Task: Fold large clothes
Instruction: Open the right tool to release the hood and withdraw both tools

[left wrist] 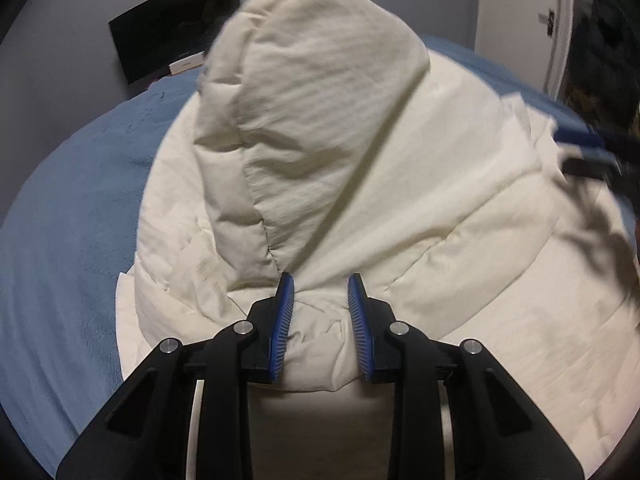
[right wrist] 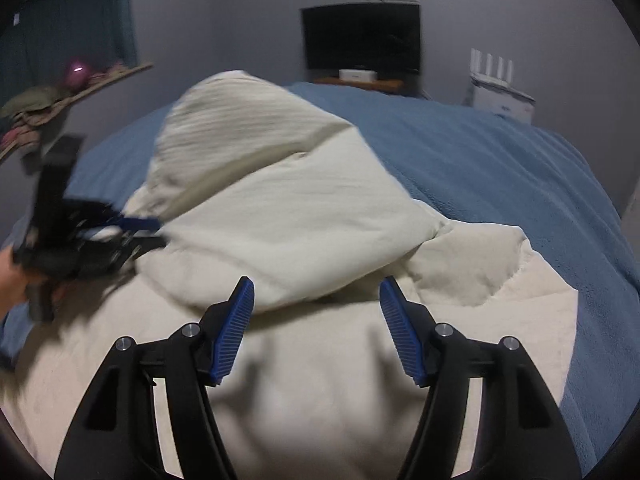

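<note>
L gripper pinching cream jacket – R gripper apart

A blue blanket covers the bed, with a dark monitor and white router behind.

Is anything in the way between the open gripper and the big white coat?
Nothing visible is. The right gripper hangs open right over the white coat on the blue blanket, with only air between them.
</note>
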Demonstrator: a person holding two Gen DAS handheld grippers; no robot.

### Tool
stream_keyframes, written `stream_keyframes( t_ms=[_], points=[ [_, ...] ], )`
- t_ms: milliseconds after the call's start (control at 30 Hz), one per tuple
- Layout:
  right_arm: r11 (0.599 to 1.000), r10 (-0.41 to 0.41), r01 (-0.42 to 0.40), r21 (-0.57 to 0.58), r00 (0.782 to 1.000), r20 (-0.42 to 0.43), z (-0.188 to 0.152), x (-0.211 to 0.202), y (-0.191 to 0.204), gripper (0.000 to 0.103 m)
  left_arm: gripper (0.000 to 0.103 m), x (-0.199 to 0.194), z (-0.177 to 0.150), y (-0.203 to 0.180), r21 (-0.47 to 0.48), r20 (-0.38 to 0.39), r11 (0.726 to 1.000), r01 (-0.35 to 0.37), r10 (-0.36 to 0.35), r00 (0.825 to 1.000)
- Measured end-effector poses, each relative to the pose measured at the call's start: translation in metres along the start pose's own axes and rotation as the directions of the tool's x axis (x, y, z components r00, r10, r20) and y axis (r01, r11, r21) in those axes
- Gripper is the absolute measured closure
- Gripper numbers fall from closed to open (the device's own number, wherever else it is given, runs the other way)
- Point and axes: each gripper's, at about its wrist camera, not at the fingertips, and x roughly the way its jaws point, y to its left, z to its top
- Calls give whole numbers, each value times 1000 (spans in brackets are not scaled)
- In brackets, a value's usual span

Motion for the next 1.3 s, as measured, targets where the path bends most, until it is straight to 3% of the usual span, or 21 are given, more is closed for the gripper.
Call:
stream_keyframes(
  t_ms=[100,167,300,500,633,700,767,833,933,1133,1167,1267,1300],
  points=[
    [999,-26,25,-22,999,-42,10,26,4,41,74,6,-2,0,-12,-9,1000,20,-20,1000],
    [997,-68,63,-44,989,-129,10,50,7,41,74,12,-3,5,-26,-13,999,46,-46,999],
    [998,-64,69,11,971,-230,-2,84,-5,41,74,25,-5,18,-57,-19,995,77,-78,997],
    [990,-141,137,-31,965,-221,-7,92,6,42,74,47,1,11,-41,-44,998,39,-40,998],
    [990,-137,140,6,974,-179,-4,63,10,41,74,35,7,-5,-8,-27,1000,-10,10,1000],
    [994,-104,108,23,986,-132,-3,44,15,41,62,19,6,-13,18,11,999,-29,28,1000],
    [998,-65,67,19,993,-102,-5,29,22,41,59,9,1,-18,30,34,999,-32,31,999],
    [998,-67,65,-17,990,-123,-11,31,31,41,59,9,-5,-18,3,31,1000,-23,23,999],
    [993,-112,100,-64,968,-223,-20,56,36,41,58,18,-8,-16,-32,22,999,-16,16,1000],
    [994,-107,101,-40,977,-185,-16,36,33,41,57,11,-12,-22,-29,9,999,-40,41,999],
    [995,-101,98,-24,983,-152,-14,21,32,41,53,7,-10,-23,-36,16,999,-41,42,999],
    [994,-110,110,-1,991,-75,-16,-26,33,38,18,-31,-13,-20,-86,89,994,-65,72,993],
    [994,-105,106,8,993,-58,-18,-45,33,35,17,-43,-16,-19,-91,106,994,-63,72,992]
  ],
)
